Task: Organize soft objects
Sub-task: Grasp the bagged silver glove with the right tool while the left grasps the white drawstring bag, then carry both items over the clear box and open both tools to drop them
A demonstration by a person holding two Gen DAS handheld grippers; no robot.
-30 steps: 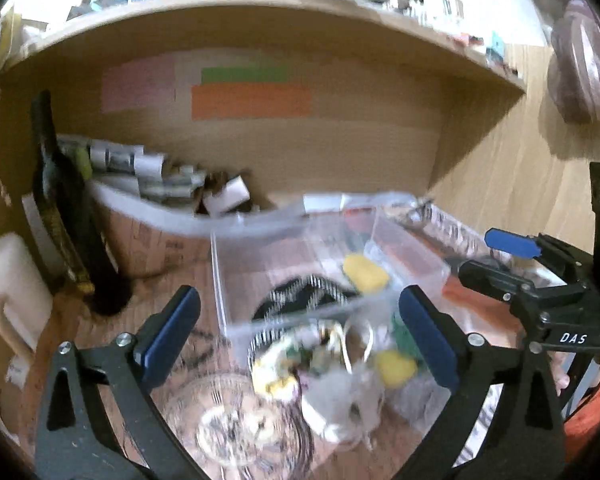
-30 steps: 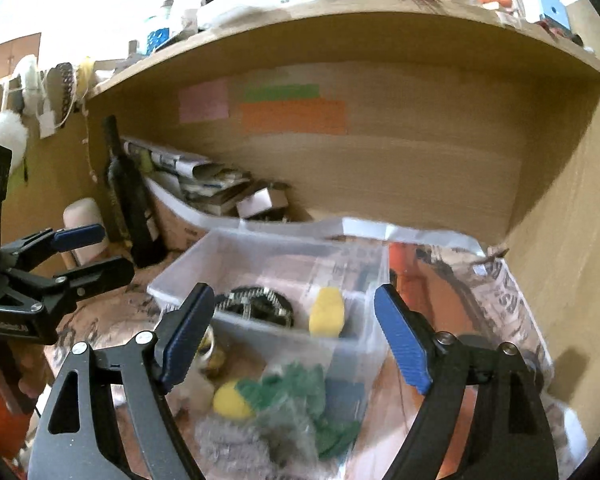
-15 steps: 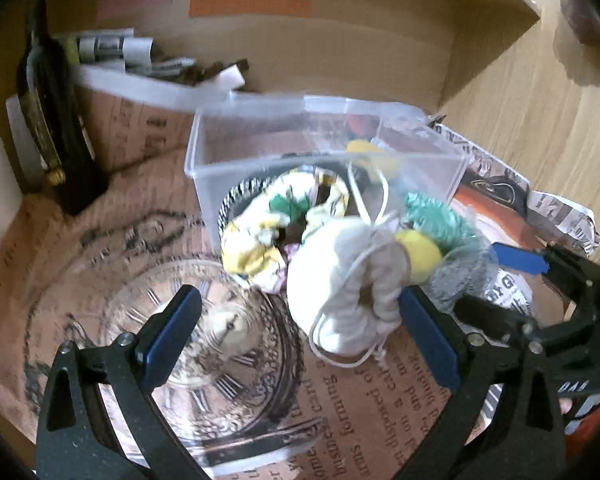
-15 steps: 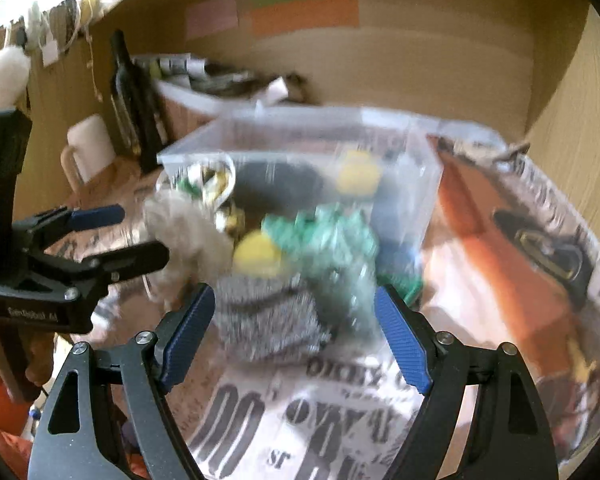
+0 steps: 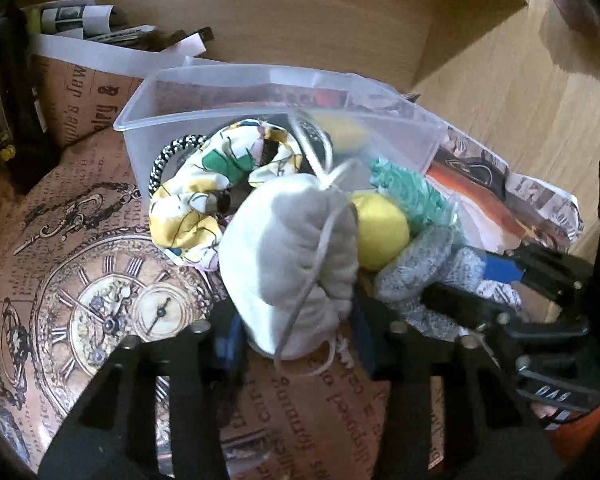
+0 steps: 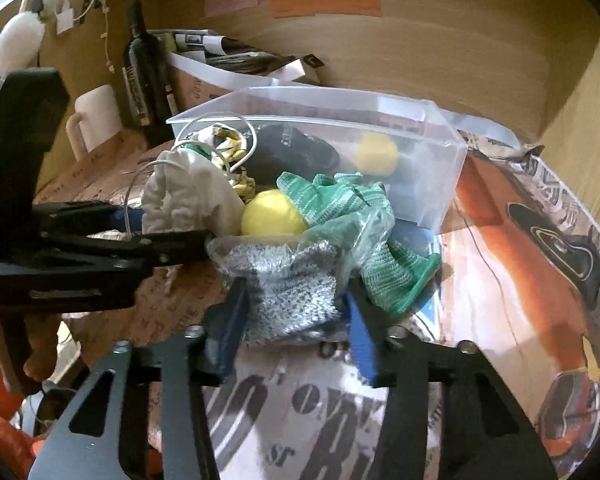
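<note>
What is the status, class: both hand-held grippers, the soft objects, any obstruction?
Left hand-held gripper closed around white drawstring pouch. Right hand-held gripper closed around grey knit glove. Clear bin just behind; yellow ball wedged between.

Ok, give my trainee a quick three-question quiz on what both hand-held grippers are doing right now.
1. True or false: the left hand-held gripper is closed around the white drawstring pouch.
2. What sits between the right hand-held gripper's fingers? A) the yellow ball B) the grey speckled cloth C) the green glove
3. Fill in: the second yellow ball lies inside the clear plastic ____.

Key: 1 true; 2 B; 3 box.
</note>
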